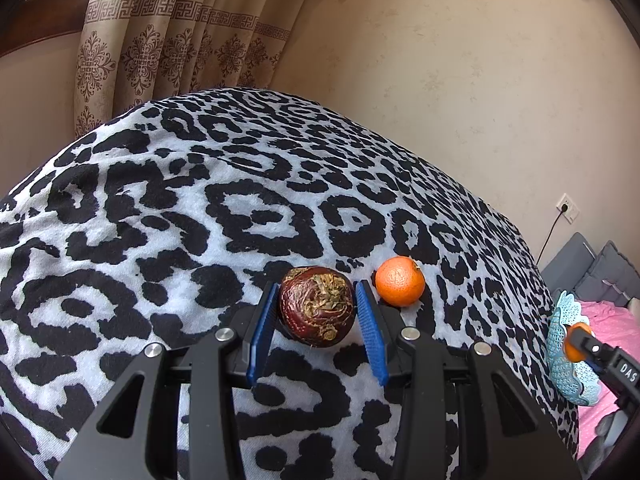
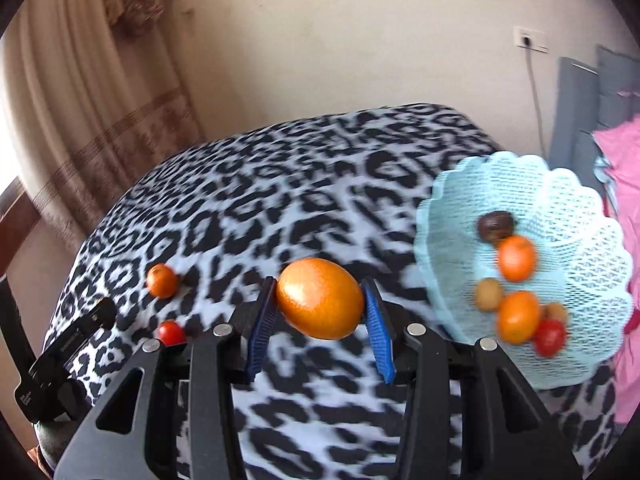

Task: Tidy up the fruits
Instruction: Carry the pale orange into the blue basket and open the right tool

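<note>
The pale blue lattice plastic basket [image 2: 520,184] with a scalloped rim stands at the right edge of the table covered in a black-and-white leopard-print cloth [image 1: 240,200]. In it lie a dark brown round fruit [image 2: 496,225], two orange oval citrus fruits [image 2: 517,258] [image 2: 518,317], a yellowish-brown small fruit [image 2: 489,293] and a red tomato [image 2: 550,337].

The right gripper [image 2: 320,300] holds a large orange oval citrus [image 2: 320,298] above the cloth, its long axis running across between the jaws, left of the basket.

The left gripper [image 1: 318,306] has its jaws closed on a dark red, wrinkled round fruit [image 1: 317,306], its scarred end facing the camera. A small round orange mandarin [image 1: 400,281] rests on the cloth just right of it. In the right wrist view, a small red tomato [image 2: 171,333] also lies on the cloth.
</note>
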{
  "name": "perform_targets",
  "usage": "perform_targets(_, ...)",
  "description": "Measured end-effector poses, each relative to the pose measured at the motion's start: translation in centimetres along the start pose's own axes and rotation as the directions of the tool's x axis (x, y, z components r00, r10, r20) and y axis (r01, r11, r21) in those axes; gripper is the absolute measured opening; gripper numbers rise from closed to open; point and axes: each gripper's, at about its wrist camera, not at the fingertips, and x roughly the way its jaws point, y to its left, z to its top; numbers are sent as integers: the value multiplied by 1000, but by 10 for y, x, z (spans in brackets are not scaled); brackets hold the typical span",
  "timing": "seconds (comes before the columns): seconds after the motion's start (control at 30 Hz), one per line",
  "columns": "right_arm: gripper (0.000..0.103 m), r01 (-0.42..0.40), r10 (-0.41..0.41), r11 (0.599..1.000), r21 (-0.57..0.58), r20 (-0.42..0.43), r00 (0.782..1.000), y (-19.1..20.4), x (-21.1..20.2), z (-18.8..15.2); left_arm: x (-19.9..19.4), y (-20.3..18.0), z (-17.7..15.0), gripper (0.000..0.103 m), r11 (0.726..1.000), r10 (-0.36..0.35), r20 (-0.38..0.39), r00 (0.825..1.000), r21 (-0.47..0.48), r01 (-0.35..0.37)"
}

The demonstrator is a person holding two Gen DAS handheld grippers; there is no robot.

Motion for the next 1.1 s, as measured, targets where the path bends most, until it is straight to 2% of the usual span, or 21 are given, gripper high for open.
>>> perform_targets(0.47, 44, 129, -135, 984, 120, 43, 990, -80, -27, 4, -9, -12, -2, 40, 998, 15, 47, 999, 66, -18)
perform_targets(0.8, 44, 189, -198, 967, 170, 35, 980, -110, -25, 1, -8, -14, -3, 40, 997, 20, 51, 998, 74, -24)
perform_targets(1.1, 44, 240, -248, 956, 167, 23, 969, -119, -15, 0, -7, -15, -4, 40, 997, 23, 49, 999, 78, -26)
